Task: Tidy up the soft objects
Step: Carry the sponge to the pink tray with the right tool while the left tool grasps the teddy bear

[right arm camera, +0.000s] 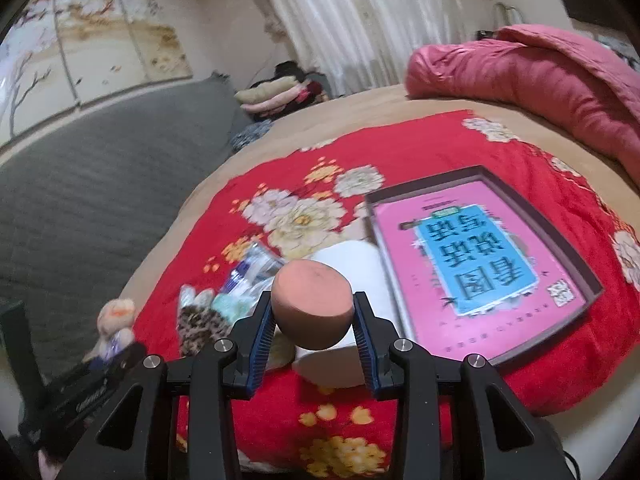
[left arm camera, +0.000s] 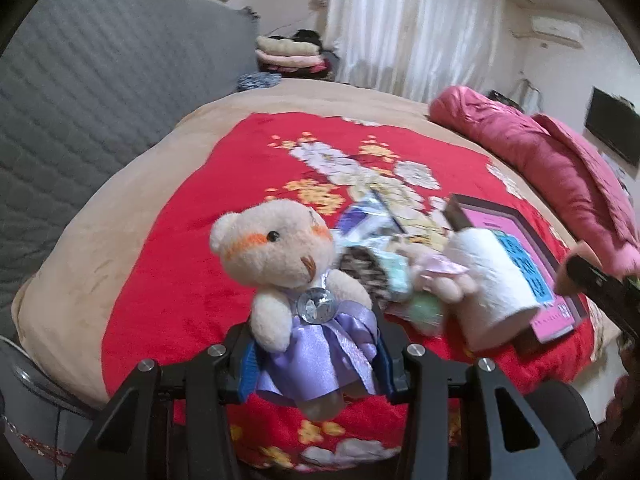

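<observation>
My left gripper (left arm camera: 316,354) is shut on a cream teddy bear (left arm camera: 280,252) in a purple satin dress and holds it above the red floral blanket (left arm camera: 176,280). My right gripper (right arm camera: 314,328) is shut on a pink-brown egg-shaped sponge (right arm camera: 312,304), held above a white paper roll (right arm camera: 360,264). The bear also shows at the left in the right wrist view (right arm camera: 116,320). A shallow box (right arm camera: 480,256) with a pink and blue book lies on the blanket to the right. A pile of small soft items and packets (left arm camera: 384,256) lies beside the roll (left arm camera: 492,276).
A rolled pink quilt (right arm camera: 540,80) lies at the bed's far right. A grey quilted mattress (left arm camera: 80,100) stands to the left. Folded clothes (left arm camera: 288,56) are stacked beyond the bed by white curtains (left arm camera: 408,28). A leopard-print item (right arm camera: 200,326) lies by the packets.
</observation>
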